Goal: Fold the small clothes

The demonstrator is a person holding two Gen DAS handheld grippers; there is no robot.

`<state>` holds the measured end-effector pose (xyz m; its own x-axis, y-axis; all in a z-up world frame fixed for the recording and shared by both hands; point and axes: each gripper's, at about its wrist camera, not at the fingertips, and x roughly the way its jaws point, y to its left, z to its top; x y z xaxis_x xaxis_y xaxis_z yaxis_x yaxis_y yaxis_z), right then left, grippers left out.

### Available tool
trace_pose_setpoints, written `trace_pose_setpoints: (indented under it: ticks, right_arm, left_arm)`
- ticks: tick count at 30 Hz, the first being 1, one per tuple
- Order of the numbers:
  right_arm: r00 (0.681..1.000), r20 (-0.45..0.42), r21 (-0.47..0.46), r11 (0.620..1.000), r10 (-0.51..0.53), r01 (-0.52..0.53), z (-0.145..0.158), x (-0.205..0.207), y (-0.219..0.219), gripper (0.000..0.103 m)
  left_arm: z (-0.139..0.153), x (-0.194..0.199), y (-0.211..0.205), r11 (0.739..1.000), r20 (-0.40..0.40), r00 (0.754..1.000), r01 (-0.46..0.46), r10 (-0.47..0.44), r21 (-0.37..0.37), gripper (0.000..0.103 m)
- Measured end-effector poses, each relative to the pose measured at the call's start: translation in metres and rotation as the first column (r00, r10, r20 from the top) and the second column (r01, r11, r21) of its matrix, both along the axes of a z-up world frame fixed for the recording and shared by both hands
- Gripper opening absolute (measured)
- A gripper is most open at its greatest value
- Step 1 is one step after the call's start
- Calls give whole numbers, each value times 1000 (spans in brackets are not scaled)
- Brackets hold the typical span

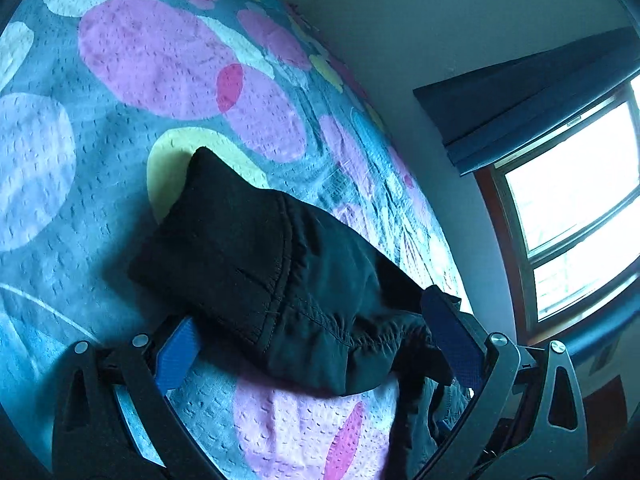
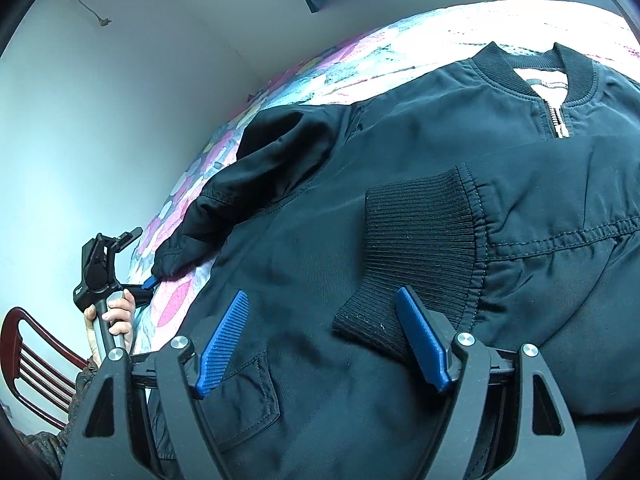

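A small black bomber jacket (image 2: 400, 152) lies front up on the bed, collar and zip at the far right. One sleeve is folded across its front, with the ribbed cuff (image 2: 416, 248) just ahead of my open right gripper (image 2: 320, 336), which hovers over the jacket's lower front and holds nothing. The other sleeve (image 1: 280, 272) stretches out over the quilt. My left gripper (image 1: 316, 344) is open with that sleeve's cuff end between its blue fingers (image 1: 176, 360). The left gripper also shows in the right wrist view (image 2: 150, 282) at the sleeve's end.
The bed carries a blue quilt (image 1: 120, 80) with pink, yellow and white ovals. A pale wall (image 2: 120, 120) runs along its far side. A window (image 1: 580, 208) with a dark blind is beyond. A dark red wooden chair (image 2: 36, 368) stands beside the bed.
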<state>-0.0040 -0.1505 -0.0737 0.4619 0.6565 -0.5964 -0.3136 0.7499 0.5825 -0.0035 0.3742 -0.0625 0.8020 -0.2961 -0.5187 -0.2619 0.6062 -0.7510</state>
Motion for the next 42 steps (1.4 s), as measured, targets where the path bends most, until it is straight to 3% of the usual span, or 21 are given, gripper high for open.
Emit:
trace_pose_setpoints:
  ticks: [5,11,13,19,22,25,28,35,39,42]
  right_arm:
    - [1000,-3,8,1000,-4,4,0,0,-3,76]
    - [1000,-1,11,1000,-5,5,1,0,-4,76]
    - [1000,0,9,1000,-6,6,2,0,-4,76]
    - [1000,-1,10,1000,-5,5,1,1,-4,76]
    - [1000,-1,8,1000,-6,6,0,0,-4,76]
    - [1000,1,10,1000,-7,7,1,0,-3,76]
    - [1000,1,8,1000,-10,10,1,-2,-3,76]
    - [999,-12,45,998,-40,41,9,-9,-15,76]
    - [998,-8,64,996,-68,68,20,-19,-31,76]
    - [995,2,74,992,-100,100,26,-28,-51,76]
  left_arm:
    - [-8,3,2,993,-107,991,-69,78,92,47]
    - [-8,-6,16,990,-65,990,-126,129,56,15]
    - [1,-11,23,986,-50,987,-152,155,67,14]
    - [45,-24,45,935,11,967,-248,253,253,13]
    - [60,-18,38,924,18,975,-215,221,316,13]
    - [86,-5,21,897,40,982,-183,182,403,13]
    - [118,2,5,889,86,987,-162,139,427,13]
    - [201,18,-109,819,211,973,-45,-93,572,13]
    - [214,34,-185,794,210,947,71,-245,604,13]
    - [212,46,-251,761,193,913,168,-360,626,13]
